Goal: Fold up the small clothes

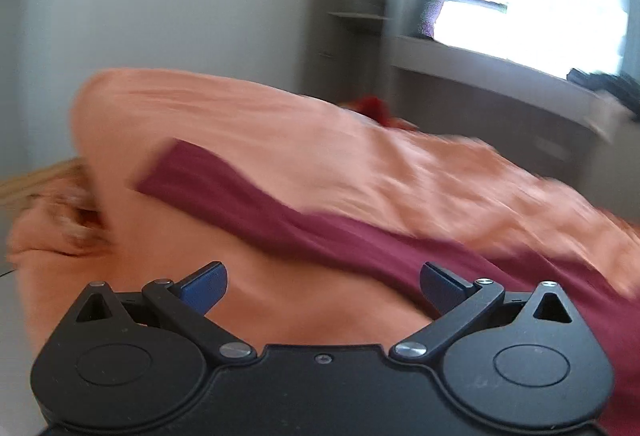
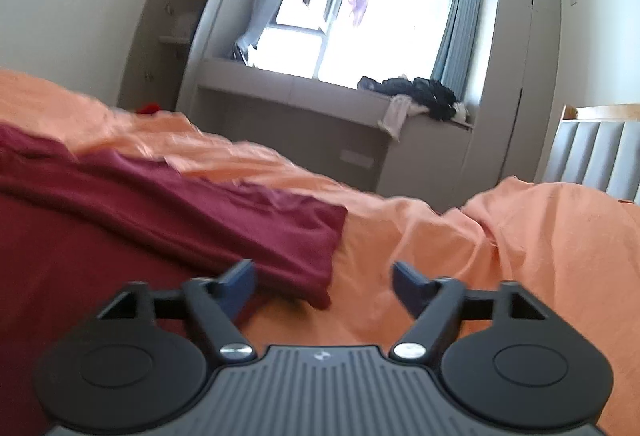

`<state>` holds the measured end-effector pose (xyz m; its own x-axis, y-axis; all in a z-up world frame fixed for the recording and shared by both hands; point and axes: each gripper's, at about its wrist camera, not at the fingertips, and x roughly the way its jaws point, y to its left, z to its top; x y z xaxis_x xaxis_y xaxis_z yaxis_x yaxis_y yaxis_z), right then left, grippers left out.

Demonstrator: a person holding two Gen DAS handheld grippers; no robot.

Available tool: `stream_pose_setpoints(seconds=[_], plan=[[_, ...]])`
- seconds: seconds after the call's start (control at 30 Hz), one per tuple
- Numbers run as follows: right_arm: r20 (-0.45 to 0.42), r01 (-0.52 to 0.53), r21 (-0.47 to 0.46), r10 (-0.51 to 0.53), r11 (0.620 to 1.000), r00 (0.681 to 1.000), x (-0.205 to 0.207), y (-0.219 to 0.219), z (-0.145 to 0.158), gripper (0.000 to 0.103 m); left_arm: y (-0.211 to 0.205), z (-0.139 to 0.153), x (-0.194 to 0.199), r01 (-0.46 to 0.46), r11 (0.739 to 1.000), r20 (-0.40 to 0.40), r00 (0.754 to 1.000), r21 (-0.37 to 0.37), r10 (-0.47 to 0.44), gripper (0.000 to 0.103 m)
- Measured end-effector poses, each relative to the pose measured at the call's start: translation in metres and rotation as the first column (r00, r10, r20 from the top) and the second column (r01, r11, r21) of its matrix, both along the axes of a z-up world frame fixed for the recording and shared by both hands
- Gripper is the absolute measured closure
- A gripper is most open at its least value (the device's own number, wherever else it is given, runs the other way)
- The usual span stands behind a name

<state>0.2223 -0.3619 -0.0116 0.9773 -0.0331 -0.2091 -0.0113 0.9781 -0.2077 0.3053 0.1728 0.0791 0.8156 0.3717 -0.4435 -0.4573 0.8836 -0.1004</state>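
Fabric of dark red colour, the maroon garment [image 2: 168, 220], lies flat on the orange bedsheet [image 2: 520, 244], with one folded layer on top. In your right wrist view its near right corner ends just beside the left pad of your right gripper [image 2: 323, 286]; the jaws stand wide apart and the pads press on nothing. In the blurred left wrist view your left gripper [image 1: 323, 286] also has its fingers spread wide, with only cloth below them: the sheet under the left pad, the garment [image 1: 360, 248] near the right pad. Far behind the bed, the window ledge [image 2: 288, 84] carries a pile of dark clothes [image 2: 420, 94]. The tall cabinet [image 2: 520, 76] on the right is closed, so you cannot tell its contents.
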Motion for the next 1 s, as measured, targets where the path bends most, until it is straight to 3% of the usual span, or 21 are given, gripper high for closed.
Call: stream_pose_setpoints(seconds=[0.1, 0.17, 0.33, 0.43, 0.5, 0.53, 0.63, 0.7, 0.77, 0.8, 1.0], plan=[[0.026, -0.039, 0.055, 0.038, 0.998, 0.999, -0.004, 0.002, 0.002, 0.000, 0.049, 0.010, 0.012, -0.092, 0.996, -0.001, 0.996, 0.002, 0.092, 0.000], [0.034, -0.085, 0.110, 0.081, 0.990, 0.996, -0.005, 0.001, 0.001, 0.000, 0.080, 0.010, 0.021, -0.128, 0.991, 0.011, 0.992, -0.027, 0.128, 0.001], [0.036, -0.152, 0.183, 0.147, 0.971, 0.988, -0.005, 0.006, -0.005, 0.000, 0.142, -0.007, 0.039, -0.187, 0.961, 0.018, 0.981, -0.202, 0.194, 0.001], [0.041, -0.165, 0.148, 0.161, 0.975, 0.986, -0.006, 0.015, -0.008, 0.000, 0.169, -0.018, 0.043, -0.237, 0.923, 0.026, 0.966, -0.305, 0.257, 0.015], [0.045, -0.168, 0.117, 0.164, 0.979, 0.986, -0.006, 0.020, -0.009, 0.000, 0.179, -0.024, 0.047, -0.263, 0.901, 0.034, 0.956, -0.346, 0.292, 0.020], [0.047, -0.169, 0.102, 0.165, 0.980, 0.985, -0.007, 0.022, -0.010, 0.000, 0.180, -0.024, 0.049, -0.269, 0.896, 0.046, 0.952, -0.354, 0.304, 0.028], [0.052, -0.177, 0.072, 0.173, 0.982, 0.983, -0.007, 0.028, -0.011, 0.000, 0.173, -0.017, 0.053, -0.277, 0.915, 0.070, 0.948, -0.294, 0.310, 0.050], [0.050, -0.182, 0.065, 0.179, 0.981, 0.983, -0.008, 0.031, -0.011, 0.000, 0.160, -0.010, 0.058, -0.289, 0.938, 0.056, 0.951, -0.194, 0.304, 0.062], [0.046, -0.185, 0.065, 0.182, 0.981, 0.982, -0.008, 0.032, -0.012, 0.000, 0.150, -0.004, 0.060, -0.299, 0.949, 0.053, 0.951, -0.099, 0.305, 0.086], [0.045, -0.183, 0.063, 0.180, 0.981, 0.983, -0.008, 0.033, -0.011, 0.000, 0.145, -0.001, 0.061, -0.287, 0.956, 0.061, 0.955, -0.061, 0.291, 0.092], [0.055, -0.184, 0.072, 0.180, 0.980, 0.982, -0.011, 0.031, -0.007, 0.000, 0.109, 0.027, 0.055, -0.194, 0.980, 0.156, 0.971, 0.051, 0.184, 0.095]])
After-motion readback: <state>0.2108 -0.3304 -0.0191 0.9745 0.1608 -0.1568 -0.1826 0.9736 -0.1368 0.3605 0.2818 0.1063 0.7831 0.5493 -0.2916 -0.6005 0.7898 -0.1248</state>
